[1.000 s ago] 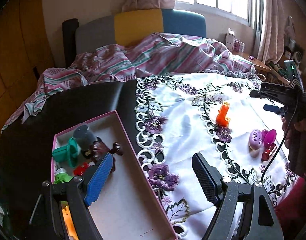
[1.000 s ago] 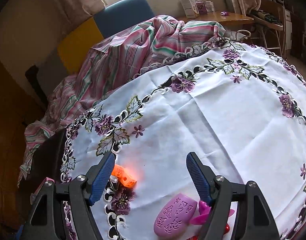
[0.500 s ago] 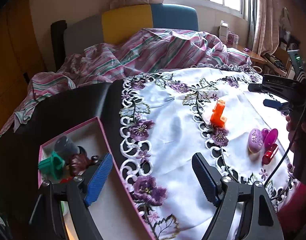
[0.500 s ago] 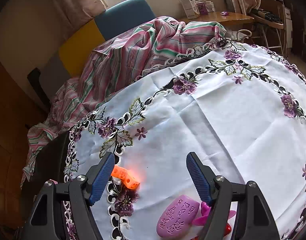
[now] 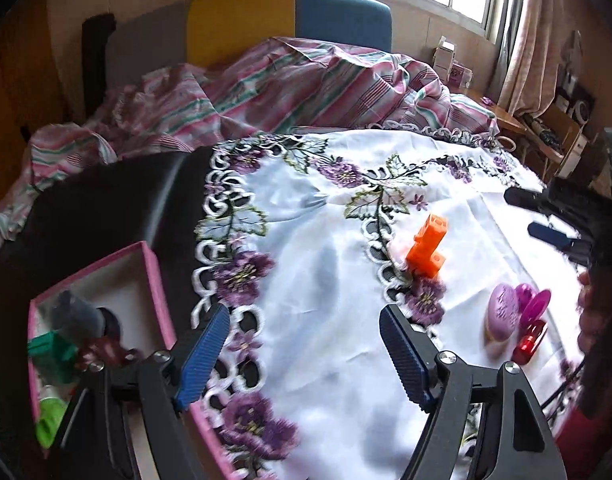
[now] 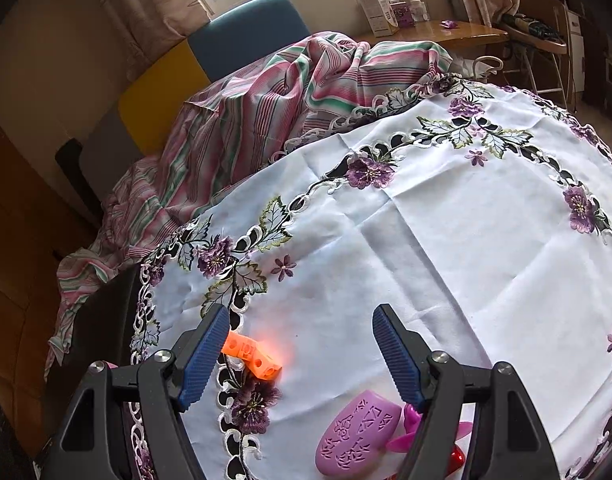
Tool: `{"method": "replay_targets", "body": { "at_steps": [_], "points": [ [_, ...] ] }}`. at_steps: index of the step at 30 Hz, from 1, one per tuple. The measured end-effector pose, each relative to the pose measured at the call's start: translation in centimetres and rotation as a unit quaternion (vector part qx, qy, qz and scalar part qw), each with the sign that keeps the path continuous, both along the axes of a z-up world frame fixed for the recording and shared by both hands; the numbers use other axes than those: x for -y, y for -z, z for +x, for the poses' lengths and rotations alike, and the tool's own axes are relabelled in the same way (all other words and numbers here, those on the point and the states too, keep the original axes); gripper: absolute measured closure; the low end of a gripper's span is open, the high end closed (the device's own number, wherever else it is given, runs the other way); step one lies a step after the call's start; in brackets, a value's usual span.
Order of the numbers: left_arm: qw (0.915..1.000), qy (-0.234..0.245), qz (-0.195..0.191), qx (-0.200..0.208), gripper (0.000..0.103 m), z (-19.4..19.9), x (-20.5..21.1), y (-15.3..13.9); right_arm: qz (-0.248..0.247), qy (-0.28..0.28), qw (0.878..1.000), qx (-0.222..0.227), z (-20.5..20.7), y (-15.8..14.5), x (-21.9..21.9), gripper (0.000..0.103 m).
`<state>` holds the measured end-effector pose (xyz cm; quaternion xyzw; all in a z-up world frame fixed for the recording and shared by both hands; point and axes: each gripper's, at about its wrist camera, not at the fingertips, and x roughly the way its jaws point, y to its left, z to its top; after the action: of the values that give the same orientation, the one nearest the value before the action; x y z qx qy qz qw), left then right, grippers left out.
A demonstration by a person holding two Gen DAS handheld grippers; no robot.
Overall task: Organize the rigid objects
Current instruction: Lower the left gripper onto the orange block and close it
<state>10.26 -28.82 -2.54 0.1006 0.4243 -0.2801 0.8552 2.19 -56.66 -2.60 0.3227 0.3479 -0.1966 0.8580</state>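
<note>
We take the orange block (image 5: 425, 249) as our landmark; it stands on the white embroidered tablecloth (image 5: 329, 264), at the edge of a purple stitched flower, touching nothing but the cloth. Toward the near right of the orange block, well apart from it, lies a lilac oval piece (image 5: 503, 312) with patterned relief; a magenta piece (image 5: 535, 304) sits just beside that, and a small red object (image 5: 529, 343) lies against the magenta one (how those two join we cannot tell). To the far left of the orange block, off the cloth, a pink-rimmed box (image 5: 156, 280) sits on a dark surface (image 5: 86, 216); inside it we see a grey cylinder (image 5: 76, 312), a green part (image 5: 52, 350), a dark red figure (image 5: 104, 350) and a lime-green bit (image 5: 50, 420).

Our left gripper (image 5: 304, 360) hangs above the cloth, nearer us than the orange block, its blue pads drawing together with nothing between them; our right gripper (image 6: 300, 356) hovers close to the orange block, spread wide and unladen, the block just beside its left pad (image 6: 204, 356) and the lilac piece below its right.

Beyond the orange block a striped bedsheet (image 5: 290, 84) is heaped against a yellow-and-blue headboard (image 5: 290, 20).
</note>
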Motion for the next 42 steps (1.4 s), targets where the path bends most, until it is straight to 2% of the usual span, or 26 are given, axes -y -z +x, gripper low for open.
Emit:
{"method": "replay_targets", "body": {
  "at_steps": [2,6,8,13,14,20,22,23,24,25,26,31,38,42],
  "points": [
    [1.0000,0.003,-0.007,-0.004,0.025,0.5,0.5,0.1,0.001,0.000,1.000,0.001,0.0,0.0,0.0,0.027],
    [0.9992,0.016,-0.018,-0.030,0.035,1.8,2.3,0.7,0.001,-0.003,1.000,0.002,0.0,-0.1,-0.1,0.027],
    [0.9987,0.025,-0.017,-0.042,0.035,2.2,3.6,1.1,0.000,0.000,1.000,0.000,0.0,-0.1,0.0,0.027],
    [0.9970,0.075,-0.007,-0.018,0.033,1.3,7.5,1.5,0.008,0.049,0.998,0.029,-1.8,-0.8,1.5,0.027],
    [0.9961,0.087,-0.008,-0.016,0.030,1.1,8.4,1.6,0.014,0.059,0.998,0.035,-2.3,-0.9,1.9,0.027],
    [0.9938,0.112,0.001,0.004,0.028,1.4,12.7,2.4,0.069,0.126,0.987,0.066,-4.7,-0.3,4.6,0.027],
    [0.9933,0.115,0.008,0.006,0.043,1.9,14.1,3.0,0.084,0.138,0.984,0.071,-5.1,0.0,5.2,0.027],
    [0.9930,0.118,0.009,0.002,0.072,2.2,14.7,3.4,0.091,0.142,0.983,0.072,-5.2,0.1,5.5,0.027],
    [0.9924,0.122,0.005,-0.007,0.083,2.5,15.1,3.8,0.099,0.144,0.982,0.071,-5.3,0.4,5.7,0.027],
    [0.9917,0.127,0.003,-0.021,0.083,2.8,15.3,4.2,0.104,0.145,0.982,0.067,-5.2,0.6,5.8,0.027],
    [0.9915,0.126,0.001,-0.033,0.083,3.0,15.4,4.5,0.107,0.143,0.982,0.063,-5.2,0.8,5.8,0.027],
    [0.9922,0.121,-0.016,-0.029,0.083,2.2,13.1,4.0,0.111,0.099,0.988,0.050,-3.8,1.2,4.9,0.029],
    [0.9937,0.102,-0.029,-0.036,0.083,-0.2,7.2,2.7,0.090,0.022,0.996,0.010,-1.5,1.5,2.7,0.032],
    [0.9945,0.093,-0.036,-0.030,0.083,-1.8,4.0,1.6,0.087,-0.035,0.996,-0.009,-0.3,1.8,1.0,0.033]
  ]
}}
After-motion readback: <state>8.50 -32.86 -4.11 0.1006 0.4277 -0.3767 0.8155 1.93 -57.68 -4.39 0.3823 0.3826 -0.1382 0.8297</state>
